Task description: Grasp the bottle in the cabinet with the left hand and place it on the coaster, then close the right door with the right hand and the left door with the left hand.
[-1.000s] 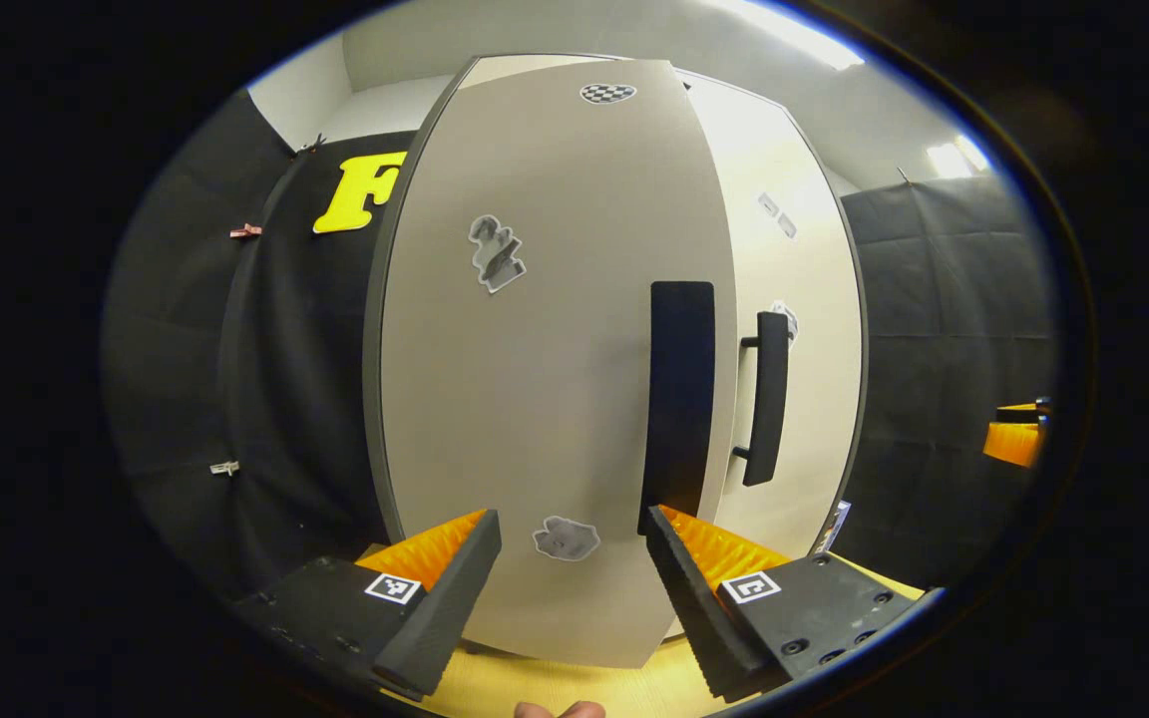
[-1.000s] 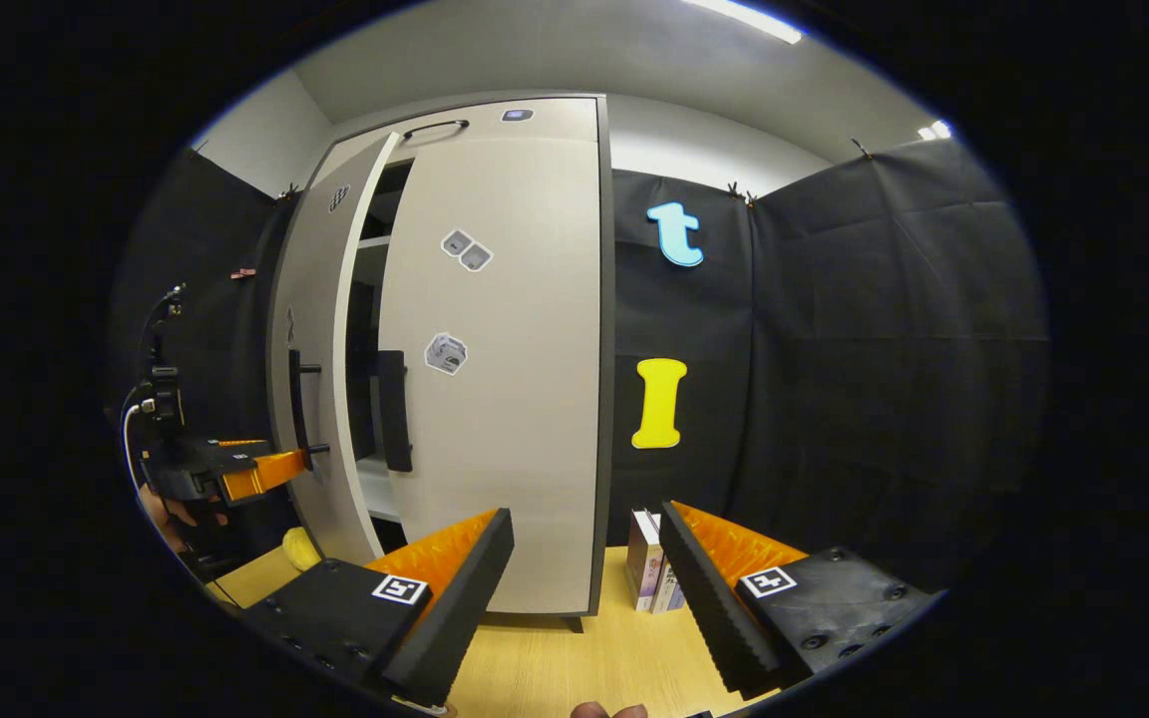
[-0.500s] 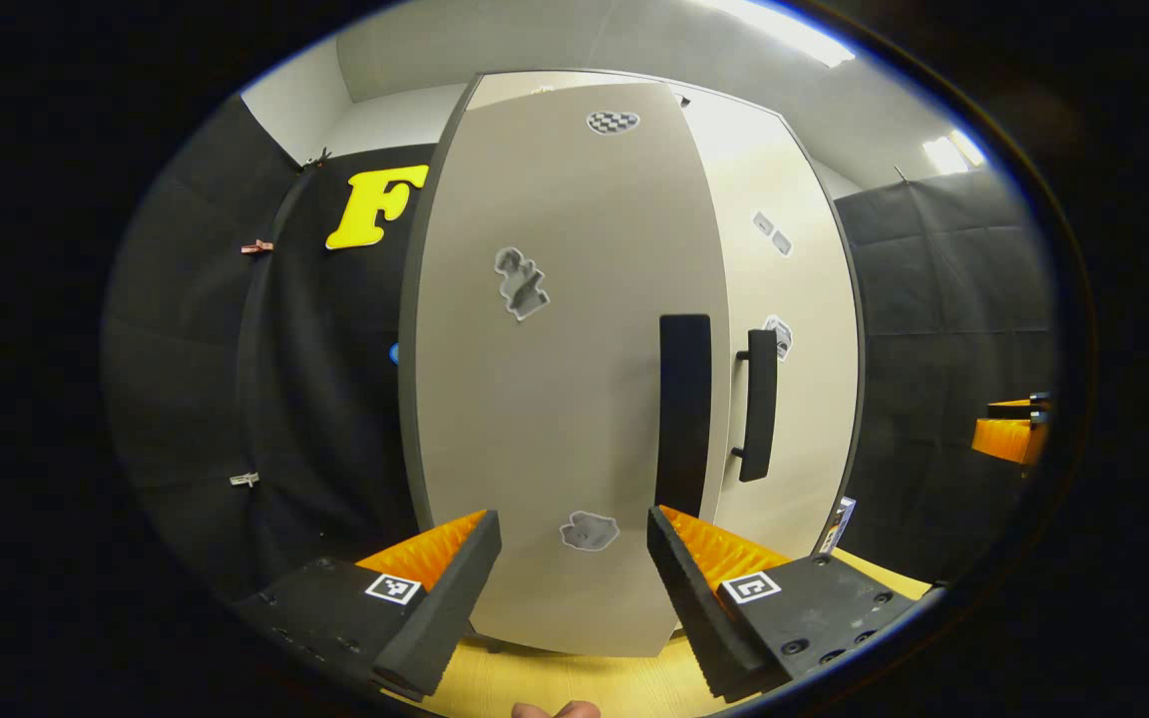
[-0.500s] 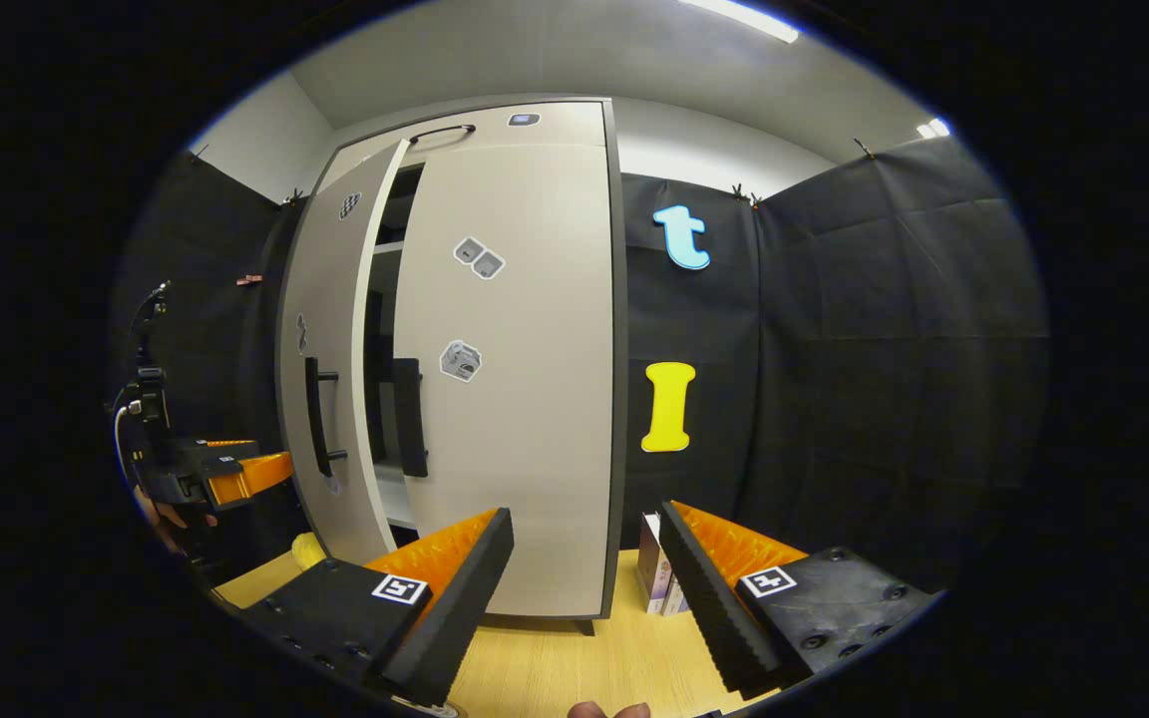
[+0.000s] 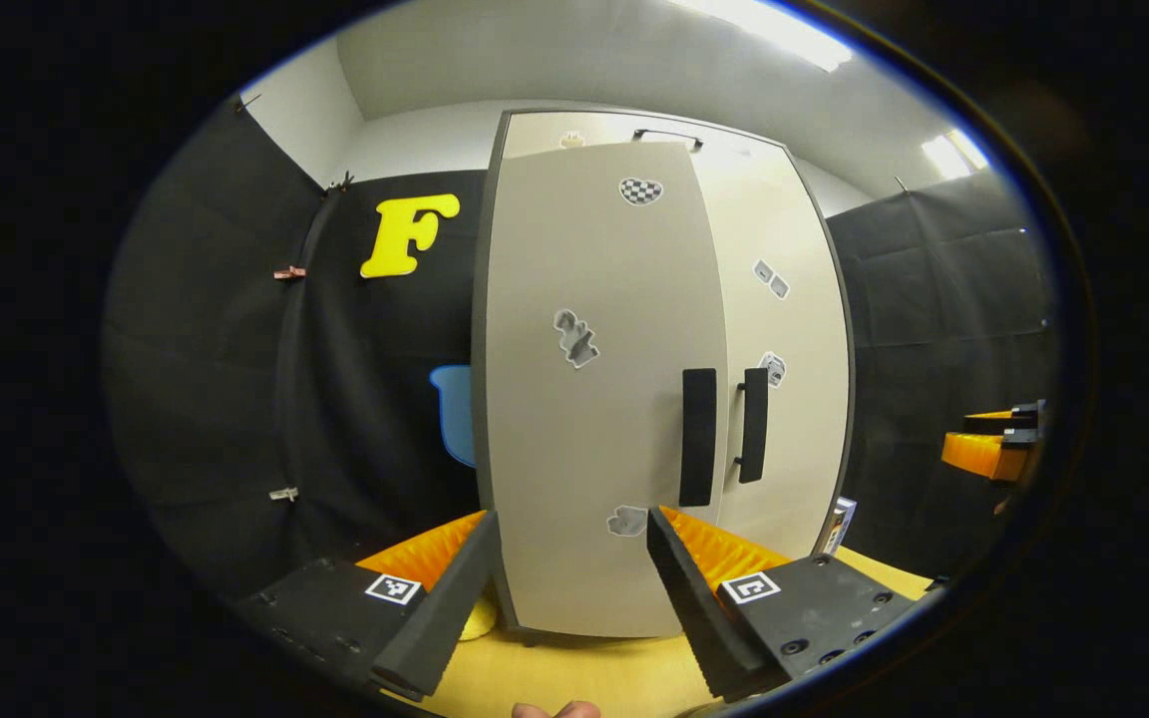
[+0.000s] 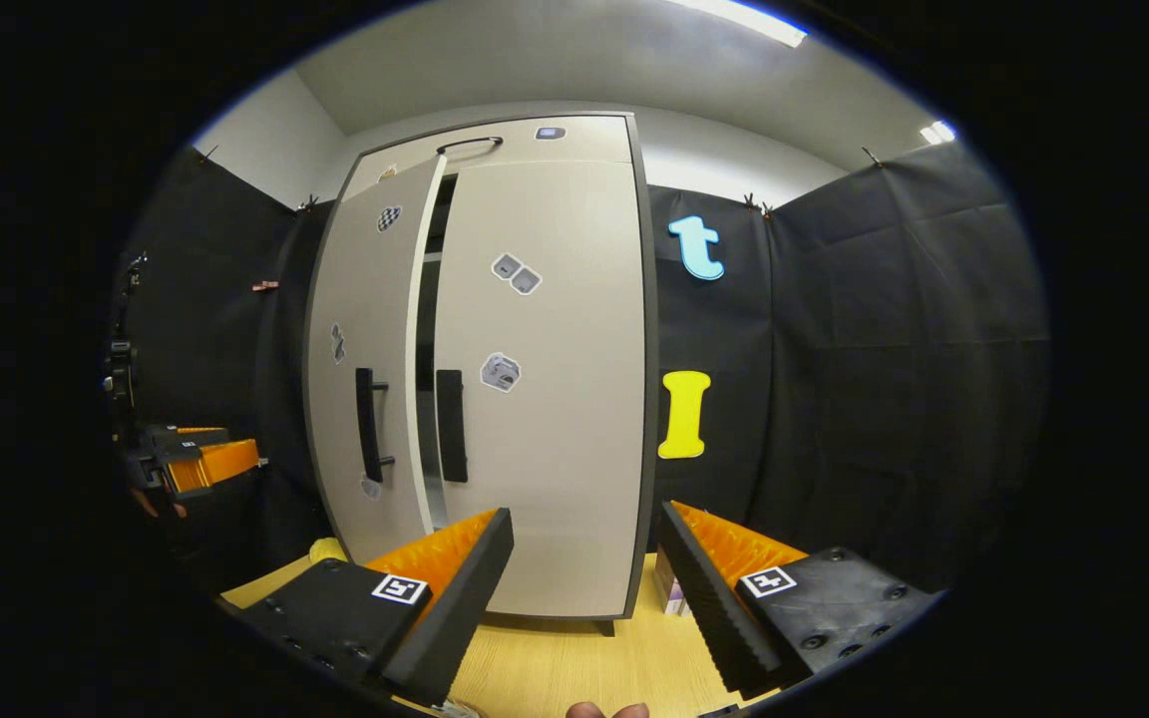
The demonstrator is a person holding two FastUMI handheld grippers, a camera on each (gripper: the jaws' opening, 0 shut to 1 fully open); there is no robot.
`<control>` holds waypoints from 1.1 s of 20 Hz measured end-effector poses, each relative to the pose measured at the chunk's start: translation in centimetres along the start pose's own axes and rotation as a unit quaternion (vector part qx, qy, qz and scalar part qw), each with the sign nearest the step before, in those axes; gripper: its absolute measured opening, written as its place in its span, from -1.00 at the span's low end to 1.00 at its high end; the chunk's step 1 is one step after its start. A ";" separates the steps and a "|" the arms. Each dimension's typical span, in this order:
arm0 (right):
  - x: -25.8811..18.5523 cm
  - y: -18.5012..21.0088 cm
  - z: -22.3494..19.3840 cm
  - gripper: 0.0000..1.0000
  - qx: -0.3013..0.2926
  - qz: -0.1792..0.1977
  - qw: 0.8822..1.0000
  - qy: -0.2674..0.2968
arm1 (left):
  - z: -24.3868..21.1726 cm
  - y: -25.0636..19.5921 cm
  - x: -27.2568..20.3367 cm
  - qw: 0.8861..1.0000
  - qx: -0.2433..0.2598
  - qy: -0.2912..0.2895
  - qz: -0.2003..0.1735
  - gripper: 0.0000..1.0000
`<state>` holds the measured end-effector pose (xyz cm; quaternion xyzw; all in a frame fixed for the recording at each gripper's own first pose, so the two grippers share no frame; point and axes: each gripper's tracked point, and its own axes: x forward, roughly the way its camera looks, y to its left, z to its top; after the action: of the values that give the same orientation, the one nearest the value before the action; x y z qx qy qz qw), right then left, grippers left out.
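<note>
Though the tall beige cabinet (image 6: 535,399) looks nearly shut, its left door (image 6: 365,369) stands slightly ajar, a dark slit beside the flush right door (image 6: 545,389). Your left gripper (image 5: 570,588) and right gripper (image 6: 584,588) both hover spread and empty. Press flat near the black bar handle (image 5: 698,436) until the edges align. I cannot make out the bottle or coaster.

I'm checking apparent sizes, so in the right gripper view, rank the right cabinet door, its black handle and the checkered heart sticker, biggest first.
1. Beige right cabinet door.
2. Black vertical handle on that door.
3. Checkered heart sticker, on the left door and clearly the smallest.
</note>
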<state>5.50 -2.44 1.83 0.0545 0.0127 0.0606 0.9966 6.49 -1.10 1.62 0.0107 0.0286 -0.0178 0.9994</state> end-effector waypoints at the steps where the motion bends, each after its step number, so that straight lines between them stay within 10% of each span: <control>1: -0.2 0.3 0.2 0.96 0.000 0.001 1.000 -0.002 | 0.1 0.3 -0.6 1.000 0.004 -0.001 0.003 0.87; 22: -2.7 4.6 1.3 0.94 0.002 0.010 1.000 -0.020 | -0.8 2.9 -6.7 1.000 -0.005 0.018 0.019 0.89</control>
<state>2.30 1.61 3.66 0.0578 -0.0081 0.0698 0.9959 -0.16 2.08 1.22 0.0064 0.0465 0.0016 0.9989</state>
